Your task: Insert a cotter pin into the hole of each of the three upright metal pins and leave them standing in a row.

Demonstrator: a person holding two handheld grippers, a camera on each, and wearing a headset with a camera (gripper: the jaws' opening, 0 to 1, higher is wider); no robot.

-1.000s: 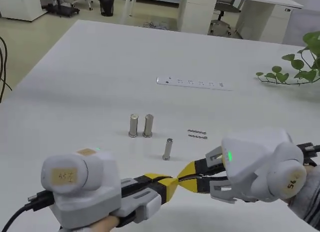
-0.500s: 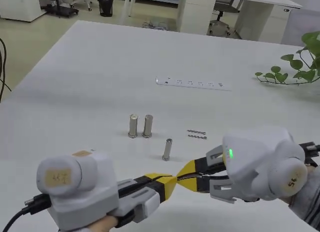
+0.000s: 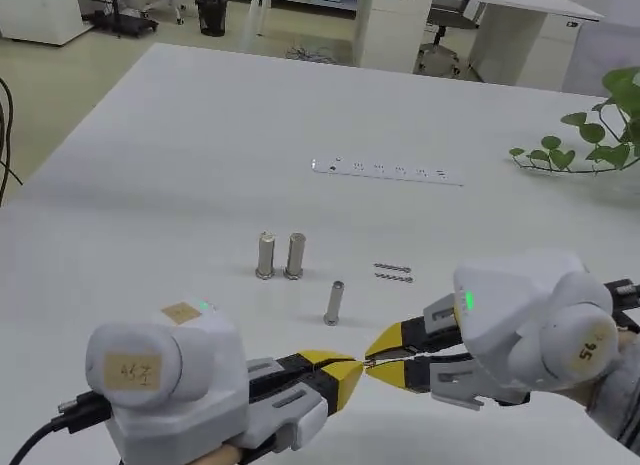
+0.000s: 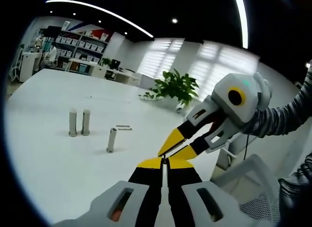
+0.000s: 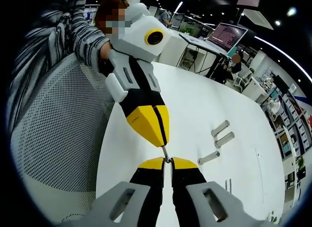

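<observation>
**Holding 1 cotter pin between 2 sets of jaws**

Low over the near edge of the white bench (image 3: 200, 135), the left gripper (image 3: 345, 371) and the right gripper (image 3: 372, 359) sit tip to tip. The right jaws are closed on a thin silver wire cotter pin (image 5: 165, 153). The left jaws are closed too, right at its free end, though I cannot tell whether they pinch it.

Risks, as I judge them: the cotter pin is slender and smooth, so if either side lets go before the other has a firm grip, it would likely drop. A twist between the 2 grips could bend it or turn it off line for a hole.

3 short grey metal pins (image 3: 295, 254) stand upright farther out. 2 are just beside each other, and the third pin (image 3: 335, 302) is nearer and apart, so there is no row yet. A sideways push during insertion could topple one. Their holes are too small to make out. 2 spare cotter pins (image 3: 393, 268) lie flat to the right.
</observation>
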